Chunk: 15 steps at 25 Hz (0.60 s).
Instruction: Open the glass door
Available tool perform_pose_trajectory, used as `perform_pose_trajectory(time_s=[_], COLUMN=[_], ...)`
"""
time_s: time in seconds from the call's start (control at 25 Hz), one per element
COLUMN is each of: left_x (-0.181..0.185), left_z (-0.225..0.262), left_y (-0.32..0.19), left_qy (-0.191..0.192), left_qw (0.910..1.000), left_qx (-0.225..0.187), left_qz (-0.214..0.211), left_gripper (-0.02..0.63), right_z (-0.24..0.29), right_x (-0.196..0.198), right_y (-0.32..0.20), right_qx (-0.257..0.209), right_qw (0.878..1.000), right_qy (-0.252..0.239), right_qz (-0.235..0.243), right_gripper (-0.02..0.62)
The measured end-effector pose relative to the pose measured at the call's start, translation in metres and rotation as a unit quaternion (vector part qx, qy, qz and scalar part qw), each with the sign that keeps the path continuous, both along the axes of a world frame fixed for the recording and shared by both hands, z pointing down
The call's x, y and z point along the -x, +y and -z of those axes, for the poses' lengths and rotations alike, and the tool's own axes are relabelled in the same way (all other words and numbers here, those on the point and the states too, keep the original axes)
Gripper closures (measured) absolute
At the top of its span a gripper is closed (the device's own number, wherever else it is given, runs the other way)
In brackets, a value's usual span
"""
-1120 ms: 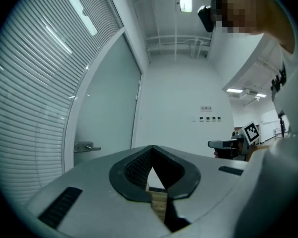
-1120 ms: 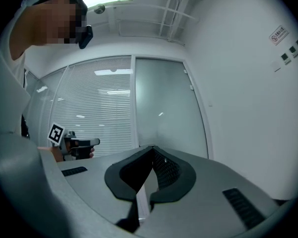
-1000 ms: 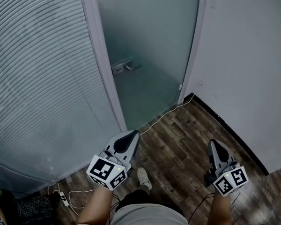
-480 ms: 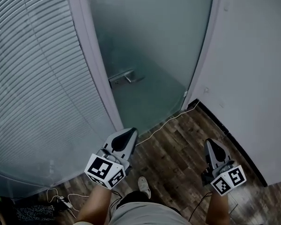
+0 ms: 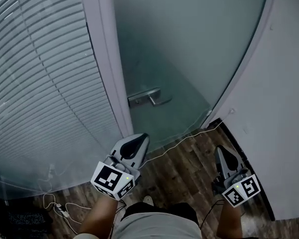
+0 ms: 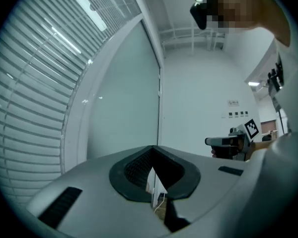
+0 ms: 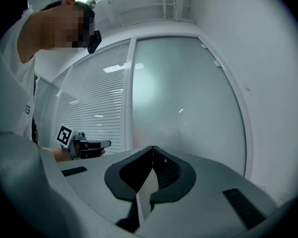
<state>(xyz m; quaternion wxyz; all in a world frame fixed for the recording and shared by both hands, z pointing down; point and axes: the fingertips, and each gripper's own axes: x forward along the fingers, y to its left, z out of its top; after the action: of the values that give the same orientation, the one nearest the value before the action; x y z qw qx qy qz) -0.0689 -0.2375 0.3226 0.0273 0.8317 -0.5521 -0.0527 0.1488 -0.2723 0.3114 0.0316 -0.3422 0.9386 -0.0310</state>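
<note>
standing upright ahead, the frosted glass door [image 5: 189,44] sits closed in its pale frame [image 5: 107,73]. its metal handle [image 5: 149,97] is near the door's left edge, the lever lying level and pointing right. blinds [image 5: 35,83] hang left of the frame. a white cable [image 5: 184,138] crosses the wood floor [image 5: 184,171] below. the left gripper [image 5: 141,138] and right gripper [image 5: 219,151] hover low before the door, jaws pressed together, empty. the wall signs [image 6: 237,114] are too small to read.

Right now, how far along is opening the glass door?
Nothing looks done: the frosted glass door looks closed in its frame, its silver lever handle untouched. In hand: nothing; left gripper and right gripper are shut, empty, short of it. Left: reach the handle, press, swing the door open.
</note>
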Motion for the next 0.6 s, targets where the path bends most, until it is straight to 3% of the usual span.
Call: perform_pose_trajectory(time_s=[0.32, 0.6], left_x=[0.034, 0.052], left_z=[-0.004, -0.004], left_y=[-0.033, -0.062], left_qy=[0.004, 0.010], left_qw=[0.9972, 0.9849], left_qx=[0.004, 0.015], left_qz=[0.074, 0.172], left_gripper=[0.606, 0.606], right_z=[-0.006, -0.012], right_x=[0.055, 0.092], right_y=[-0.081, -0.152], right_qx=[0.005, 0.021], right_qw=[0.996, 0.982], right_qy=[-0.001, 0.004], right_qz=[0.092, 0.188], right_gripper=[0.594, 0.594])
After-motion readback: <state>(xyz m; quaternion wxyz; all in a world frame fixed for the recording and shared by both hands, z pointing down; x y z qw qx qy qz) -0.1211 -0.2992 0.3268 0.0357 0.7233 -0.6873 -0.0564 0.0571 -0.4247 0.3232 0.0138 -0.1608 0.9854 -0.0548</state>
